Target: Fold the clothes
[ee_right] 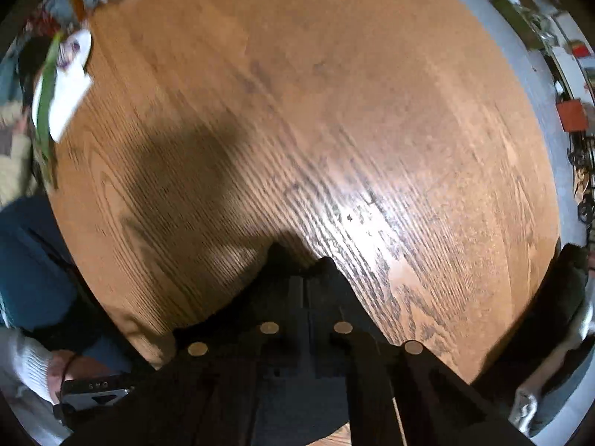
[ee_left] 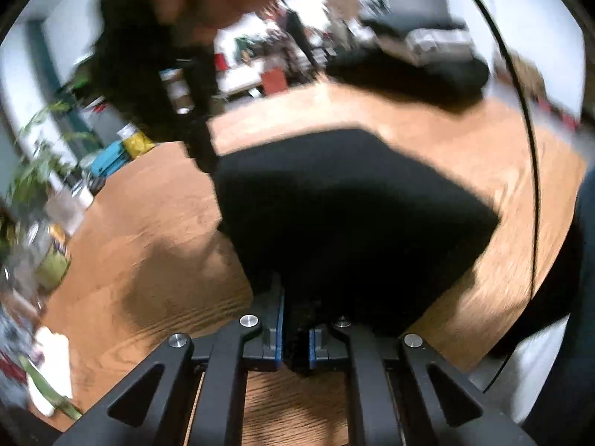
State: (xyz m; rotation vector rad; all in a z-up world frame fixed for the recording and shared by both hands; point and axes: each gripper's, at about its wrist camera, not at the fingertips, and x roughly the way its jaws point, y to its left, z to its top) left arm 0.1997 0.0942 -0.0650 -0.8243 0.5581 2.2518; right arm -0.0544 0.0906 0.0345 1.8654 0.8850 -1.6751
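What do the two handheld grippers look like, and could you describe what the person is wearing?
Both the left gripper and right gripper are black linkage frames with round silver pivot pins. The left one's fingers carry blue-edged pads. The person wears a white knit sleeve.

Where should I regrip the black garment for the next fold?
Probably the far corner of the black garment, approached from across the wooden table. It lies flat and free there; the left gripper already pinches the near edge.
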